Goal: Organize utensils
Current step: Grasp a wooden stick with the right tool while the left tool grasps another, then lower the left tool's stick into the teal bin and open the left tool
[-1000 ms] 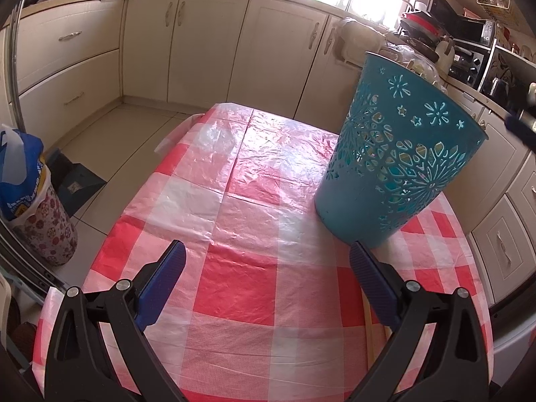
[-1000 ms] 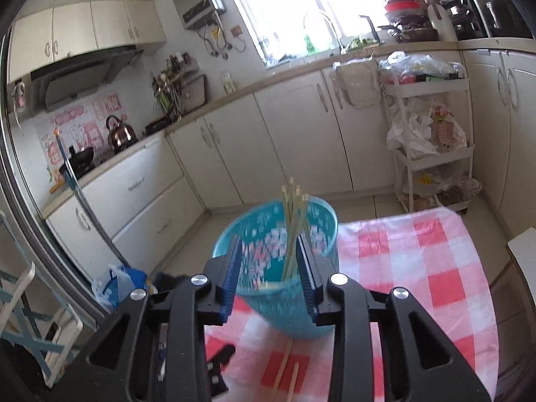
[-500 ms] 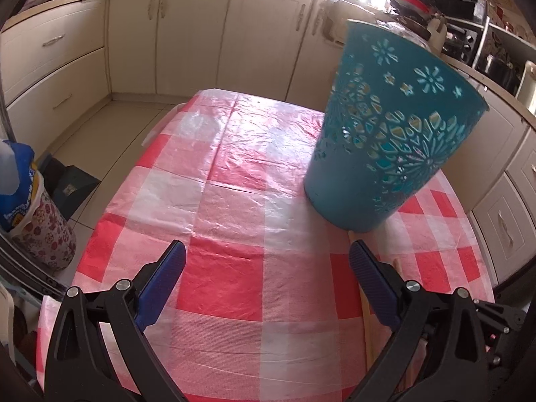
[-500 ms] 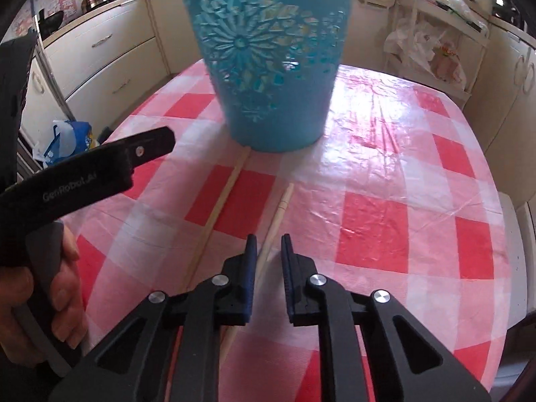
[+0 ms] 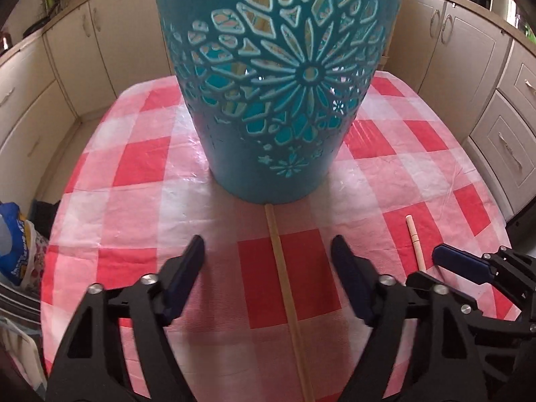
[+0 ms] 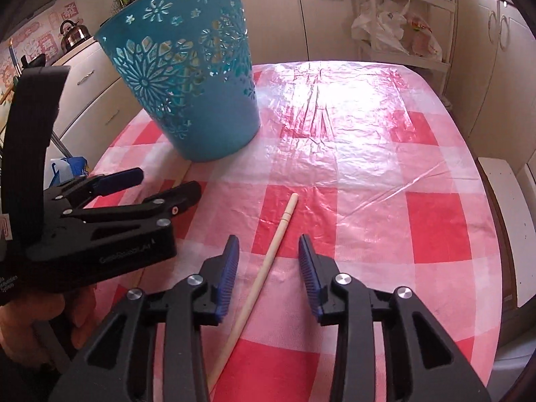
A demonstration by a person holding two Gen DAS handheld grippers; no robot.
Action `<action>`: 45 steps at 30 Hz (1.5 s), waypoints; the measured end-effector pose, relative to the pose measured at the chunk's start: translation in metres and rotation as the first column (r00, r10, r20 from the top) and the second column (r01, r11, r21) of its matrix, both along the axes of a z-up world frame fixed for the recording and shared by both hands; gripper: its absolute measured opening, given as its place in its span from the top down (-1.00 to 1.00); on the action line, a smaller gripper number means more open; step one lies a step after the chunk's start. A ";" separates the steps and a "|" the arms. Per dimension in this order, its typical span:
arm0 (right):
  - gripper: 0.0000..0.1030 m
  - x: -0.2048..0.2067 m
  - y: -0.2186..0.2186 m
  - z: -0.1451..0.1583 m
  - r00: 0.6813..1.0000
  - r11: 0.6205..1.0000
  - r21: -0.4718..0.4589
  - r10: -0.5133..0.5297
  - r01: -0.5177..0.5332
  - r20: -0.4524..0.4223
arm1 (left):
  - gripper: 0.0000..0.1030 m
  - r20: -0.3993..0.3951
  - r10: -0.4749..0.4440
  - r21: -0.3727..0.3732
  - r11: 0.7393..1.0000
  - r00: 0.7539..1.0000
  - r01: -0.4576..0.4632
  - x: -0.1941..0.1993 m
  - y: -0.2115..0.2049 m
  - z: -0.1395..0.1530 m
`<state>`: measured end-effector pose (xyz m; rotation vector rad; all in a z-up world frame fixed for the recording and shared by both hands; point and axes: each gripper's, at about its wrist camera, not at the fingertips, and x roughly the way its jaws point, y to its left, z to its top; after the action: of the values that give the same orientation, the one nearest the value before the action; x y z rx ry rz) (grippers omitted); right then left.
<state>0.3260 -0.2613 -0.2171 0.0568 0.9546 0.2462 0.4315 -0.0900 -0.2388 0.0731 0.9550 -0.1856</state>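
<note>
A teal cut-out basket (image 5: 278, 83) stands on the red-checked tablecloth (image 5: 140, 164); it also shows in the right wrist view (image 6: 187, 77). Two wooden chopsticks lie flat in front of it. One chopstick (image 5: 288, 294) runs from the basket's base back between the jaws of my open left gripper (image 5: 268, 258). The other chopstick (image 6: 264, 268) lies between the jaws of my open right gripper (image 6: 269, 251); its tip shows in the left wrist view (image 5: 414, 244). Neither gripper touches a chopstick. The left gripper (image 6: 154, 187) appears at the left of the right wrist view.
Cream kitchen cabinets (image 5: 100, 43) surround the table. A white rack with plastic bags (image 6: 402, 30) stands beyond the far edge. A blue bag (image 5: 16, 244) sits on the floor at the left. A white stool (image 6: 506, 221) is at the right.
The left gripper swung round to face the basket, one chopstick now between its jaws. The right gripper opened wider and shifted, its chopstick now between its jaws.
</note>
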 end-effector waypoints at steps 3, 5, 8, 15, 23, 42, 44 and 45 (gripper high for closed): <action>0.83 -0.002 0.003 -0.002 0.999 0.999 -0.016 0.035 -0.035 0.002 | 0.76 0.005 -0.031 -0.024 0.999 1.000 0.031 -0.001 0.004 0.000; 0.85 -0.005 0.001 -0.001 0.998 0.998 -0.020 0.061 -0.060 0.007 | 0.89 -0.027 -0.043 -0.086 0.995 0.999 0.041 -0.002 0.014 0.000; 0.85 -0.007 -0.005 -0.002 0.998 0.998 0.000 0.067 -0.067 -0.002 | 0.90 -0.022 -0.049 -0.102 0.994 0.999 0.046 -0.009 0.027 0.003; 0.82 0.003 0.002 -0.001 0.995 0.994 -0.059 0.091 -0.092 -0.030 | 0.34 -0.090 -0.029 -0.077 0.997 0.995 0.022 -0.004 0.041 0.004; 0.86 -0.002 0.003 -0.004 0.997 0.995 -0.059 0.081 -0.082 -0.014 | 0.43 -0.077 -0.103 0.025 0.994 0.992 0.105 -0.010 0.026 0.001; 0.88 0.002 -0.041 -0.010 0.999 0.974 0.224 -0.026 0.031 -0.026 | 0.91 0.427 0.014 -0.322 0.937 0.904 0.138 -0.066 0.075 0.138; 0.88 0.003 -0.041 -0.011 0.999 0.974 0.224 -0.026 0.031 -0.026 | 0.91 0.478 0.056 -0.350 0.928 0.877 0.131 -0.061 0.076 0.158; 0.88 0.003 -0.042 -0.011 0.999 0.974 0.225 -0.026 0.031 -0.026 | 0.91 0.499 0.073 -0.361 0.923 0.864 0.130 -0.060 0.077 0.167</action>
<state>0.3290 -0.3029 -0.2280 0.2822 0.9446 0.3270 0.3717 -0.0126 -0.0719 -0.2212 0.3759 -0.3607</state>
